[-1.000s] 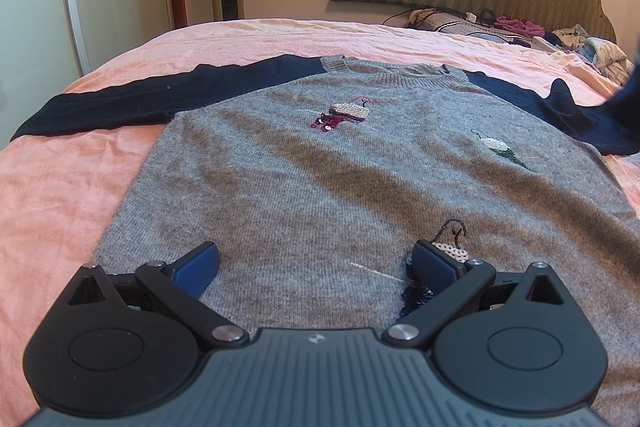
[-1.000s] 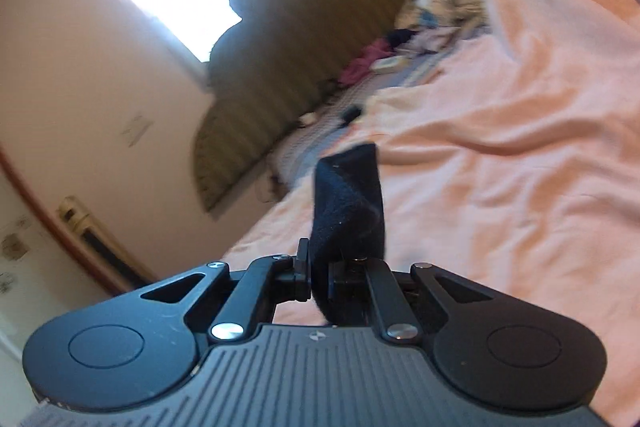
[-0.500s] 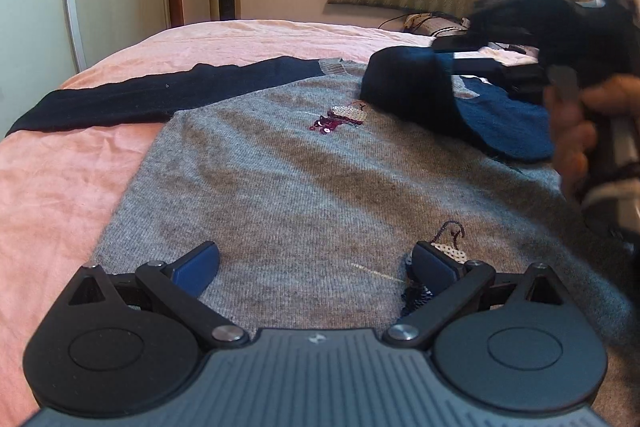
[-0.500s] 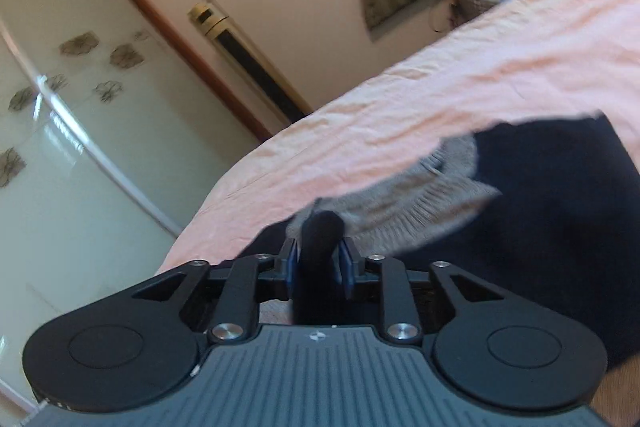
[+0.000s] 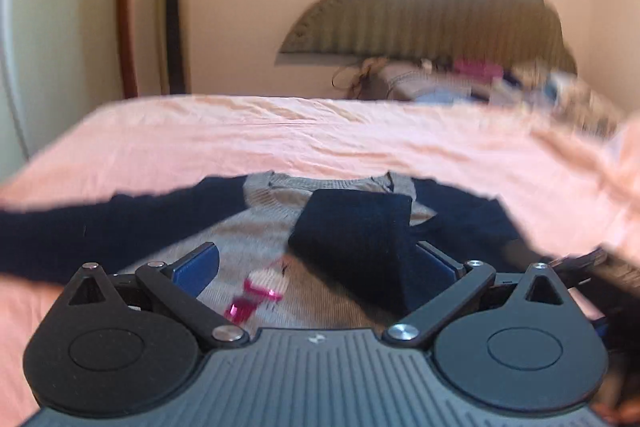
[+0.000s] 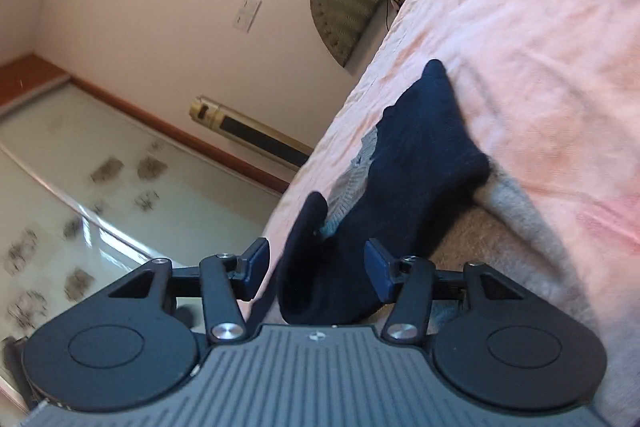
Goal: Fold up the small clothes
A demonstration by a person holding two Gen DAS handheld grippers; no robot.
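A grey sweater (image 5: 256,231) with navy sleeves lies flat on the pink bed (image 5: 320,139). Its right sleeve (image 5: 360,239) is folded across the chest; the left sleeve (image 5: 100,227) stretches out to the left. My left gripper (image 5: 316,267) is open and empty, low over the chest near a pink sequin patch (image 5: 256,295). In the right wrist view my right gripper (image 6: 316,267) is open, and the navy sleeve (image 6: 412,163) lies loose between its fingers, over the grey body (image 6: 500,247).
A padded headboard (image 5: 432,23) with a pile of clothes (image 5: 480,79) stands at the far end of the bed. A tower fan (image 5: 172,15) and a glass wardrobe door (image 6: 80,187) are at the left, off the bed.
My right gripper carried the right sleeve across the chest, opened and let it go. My left gripper moved forward up the sweater towards the collar.
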